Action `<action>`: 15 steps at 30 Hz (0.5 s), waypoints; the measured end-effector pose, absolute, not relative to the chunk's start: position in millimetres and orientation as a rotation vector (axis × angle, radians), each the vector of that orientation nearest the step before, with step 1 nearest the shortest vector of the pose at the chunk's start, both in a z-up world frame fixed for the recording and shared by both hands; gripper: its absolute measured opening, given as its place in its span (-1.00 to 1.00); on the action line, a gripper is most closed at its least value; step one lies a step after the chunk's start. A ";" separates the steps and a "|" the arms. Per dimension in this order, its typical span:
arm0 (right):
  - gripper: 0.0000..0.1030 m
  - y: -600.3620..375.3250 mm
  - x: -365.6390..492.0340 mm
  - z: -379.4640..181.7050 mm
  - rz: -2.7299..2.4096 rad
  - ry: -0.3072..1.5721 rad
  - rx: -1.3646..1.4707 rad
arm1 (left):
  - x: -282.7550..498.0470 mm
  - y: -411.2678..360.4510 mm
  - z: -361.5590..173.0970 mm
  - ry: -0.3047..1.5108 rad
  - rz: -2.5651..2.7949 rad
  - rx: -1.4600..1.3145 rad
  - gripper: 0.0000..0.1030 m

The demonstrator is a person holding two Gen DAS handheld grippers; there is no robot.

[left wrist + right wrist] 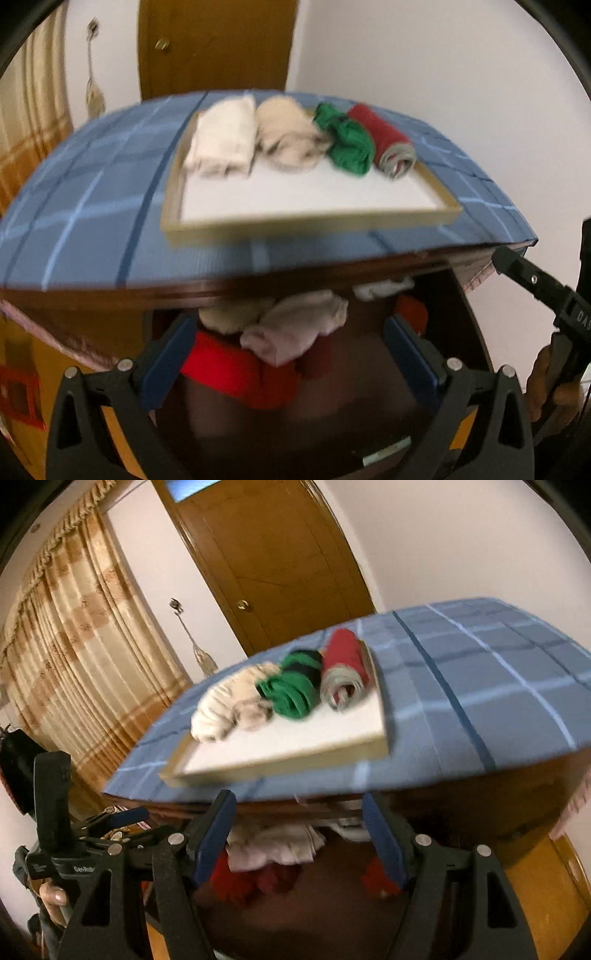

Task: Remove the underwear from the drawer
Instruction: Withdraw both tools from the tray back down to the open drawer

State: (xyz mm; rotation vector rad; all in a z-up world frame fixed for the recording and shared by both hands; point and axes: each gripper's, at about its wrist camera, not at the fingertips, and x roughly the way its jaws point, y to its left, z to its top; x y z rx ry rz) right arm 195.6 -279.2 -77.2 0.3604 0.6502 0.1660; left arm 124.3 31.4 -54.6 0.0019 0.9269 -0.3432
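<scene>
The open dark wooden drawer (373, 369) (314, 915) holds a pile of underwear: a pale pink-white piece (295, 332) (273, 845), red pieces (236, 369) (236, 882) and a cream one (229, 314). My left gripper (291, 354) is open and empty, its jaws on either side of the pale piece above the drawer. My right gripper (299, 834) is open and empty at the drawer's mouth. In the left wrist view the right gripper's finger (524, 277) shows at the right edge.
A tray (295, 221) (280, 764) on the blue checked tabletop (92, 206) (480, 701) holds white, beige, green (347, 144) (291, 690) and red (384, 136) (343, 664) rolled pieces. A wooden door (280, 565) and a curtain (74, 646) stand behind.
</scene>
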 end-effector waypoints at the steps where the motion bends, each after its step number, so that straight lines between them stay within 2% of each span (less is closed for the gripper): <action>1: 0.41 -279.6 192.3 -83.1 0.156 0.662 0.367 | 122.0 33.3 -60.0 0.936 -0.332 -0.002 0.96; 15: 0.41 -263.8 158.5 -139.9 0.099 0.743 0.347 | 82.3 70.1 -109.0 0.980 -0.103 0.078 0.88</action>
